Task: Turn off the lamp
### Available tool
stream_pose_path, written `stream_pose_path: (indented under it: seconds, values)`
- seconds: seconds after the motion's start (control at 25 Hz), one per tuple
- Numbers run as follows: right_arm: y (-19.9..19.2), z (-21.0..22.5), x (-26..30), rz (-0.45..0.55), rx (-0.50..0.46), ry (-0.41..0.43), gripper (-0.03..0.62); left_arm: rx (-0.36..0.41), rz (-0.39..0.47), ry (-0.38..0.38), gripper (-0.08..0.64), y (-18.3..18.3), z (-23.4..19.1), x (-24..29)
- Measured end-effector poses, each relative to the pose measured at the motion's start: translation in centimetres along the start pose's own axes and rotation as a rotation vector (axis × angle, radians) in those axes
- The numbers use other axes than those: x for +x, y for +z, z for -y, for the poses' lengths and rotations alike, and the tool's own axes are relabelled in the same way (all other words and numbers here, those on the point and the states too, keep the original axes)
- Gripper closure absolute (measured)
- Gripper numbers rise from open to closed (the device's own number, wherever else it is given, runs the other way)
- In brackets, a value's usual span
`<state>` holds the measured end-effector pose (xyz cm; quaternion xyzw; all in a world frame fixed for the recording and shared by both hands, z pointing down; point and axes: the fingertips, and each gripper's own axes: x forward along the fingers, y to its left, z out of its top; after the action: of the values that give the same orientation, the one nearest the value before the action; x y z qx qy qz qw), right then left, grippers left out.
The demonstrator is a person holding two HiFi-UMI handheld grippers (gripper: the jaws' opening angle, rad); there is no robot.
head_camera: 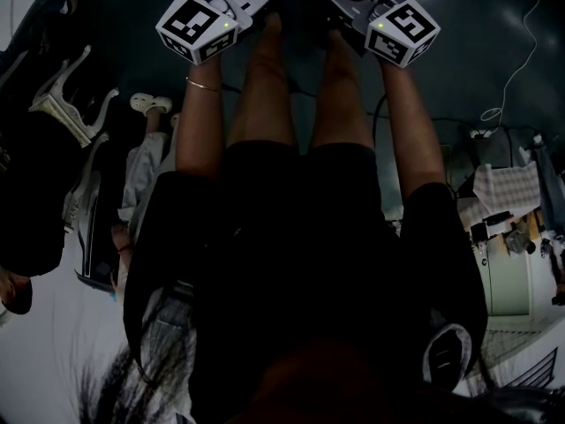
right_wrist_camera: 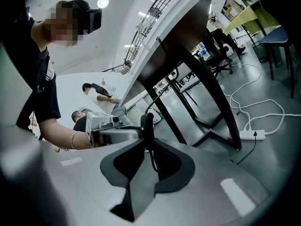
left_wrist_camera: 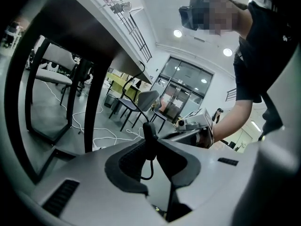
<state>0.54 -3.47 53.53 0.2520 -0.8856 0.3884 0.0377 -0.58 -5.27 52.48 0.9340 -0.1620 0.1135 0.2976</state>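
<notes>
Jaws pinch slim switch (left_wrist_camera: 149, 135) (blk, corded).

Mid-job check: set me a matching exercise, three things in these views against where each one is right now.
Things:
1. cord switch
2. power strip
3. bracelet

Places:
A. lying on the floor
B. round the person's left wrist
C. pinched between the jaws of both the left gripper and the right gripper

Pairs: 1-C, 2-A, 3-B.
</notes>
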Motion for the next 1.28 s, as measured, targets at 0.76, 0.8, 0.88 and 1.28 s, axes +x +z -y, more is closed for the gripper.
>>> stream_pose_path:
  seconds: [0.76, 0.8, 0.88, 1.28]
  values:
    - [1.0, 3.7, 0.2, -0.001, -0.058, -0.075, 0.552, 0.067, -0.088, 0.060, 0.492, -4.1, -2.5, 2.6]
    - [1.0, 3.9, 0.3, -0.005, -0.060, -0.084, 0.552, 0.070, -0.099, 0.061, 0.492, -4.6, -2.6, 2.7]
    - [1.0, 4.2, 0.5, -0.004, -0.055, -0.091, 0.552, 0.066, -0.114, 0.063, 0.494, -5.3, -2.9, 2.7]
    - [0.9, 4.0, 1.9, -0.005, -0.028, -0.081, 0.552, 0.013, -0.141, 0.092, 0.494, -8.4, -4.4, 3.1]
